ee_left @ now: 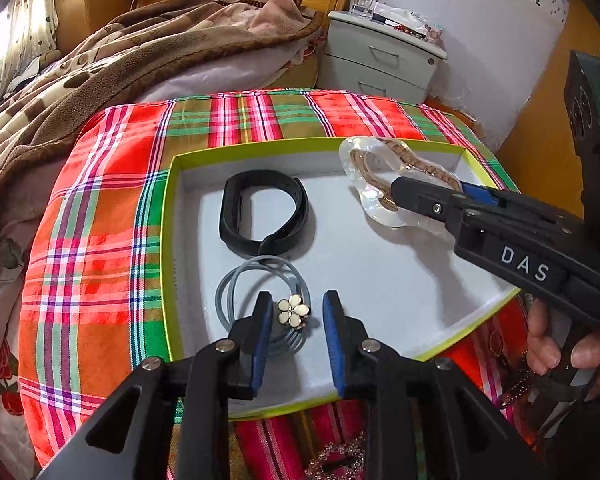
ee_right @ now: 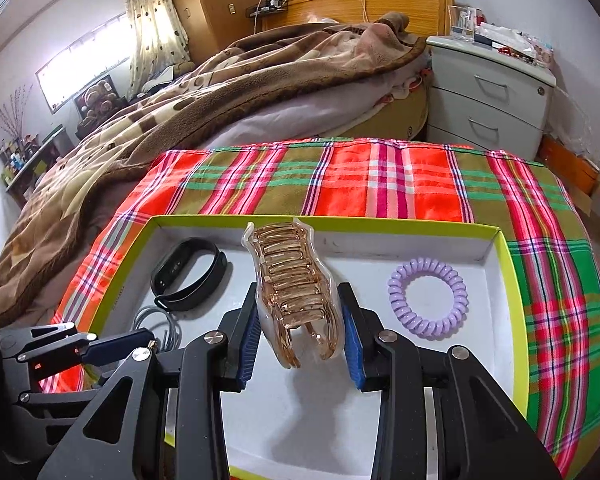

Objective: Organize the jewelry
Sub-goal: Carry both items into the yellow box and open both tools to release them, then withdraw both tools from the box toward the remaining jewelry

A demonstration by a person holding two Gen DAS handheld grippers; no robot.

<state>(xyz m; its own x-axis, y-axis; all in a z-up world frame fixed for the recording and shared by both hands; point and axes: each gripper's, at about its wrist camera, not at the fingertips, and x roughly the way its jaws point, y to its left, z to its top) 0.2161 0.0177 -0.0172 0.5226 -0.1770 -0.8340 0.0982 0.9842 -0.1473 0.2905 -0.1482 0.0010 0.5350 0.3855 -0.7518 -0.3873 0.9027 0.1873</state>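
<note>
jewelry: a rose-gold hair clip [ee_right: 296, 292] is held above the white floor of a lime-rimmed box tray [ee_right: 512, 280], which rests on a plaid cloth [ee_right: 380, 184] over the bed.
right claw [ee_right: 300, 340]: clamped on the hair clip, a blue pad pressed against each side of it.
left claw [ee_left: 294, 320]: pads held apart, with the cream flower charm [ee_left: 294, 311] of a grey hair tie [ee_left: 236, 284] between them, apparently untouched.
already in tray: a black fitness band [ee_left: 262, 216] lies near the far left corner, the grey hair tie just in front of it, and a lilac spiral hair tie [ee_right: 428, 298] well apart on the right.
step in hand: placing the clip is judged to be the current step.
doing it well: the clip is best lowered into the bare floor between the band and the spiral tie, then released only once it is resting flat, so nothing is knocked.
hard to make out: whether the clip touches the tray floor cannot be told.
cut off: a sparkly buckle [ee_left: 332, 460] and a dark chain piece [ee_left: 516, 380] outside the tray are only partly seen.
</note>
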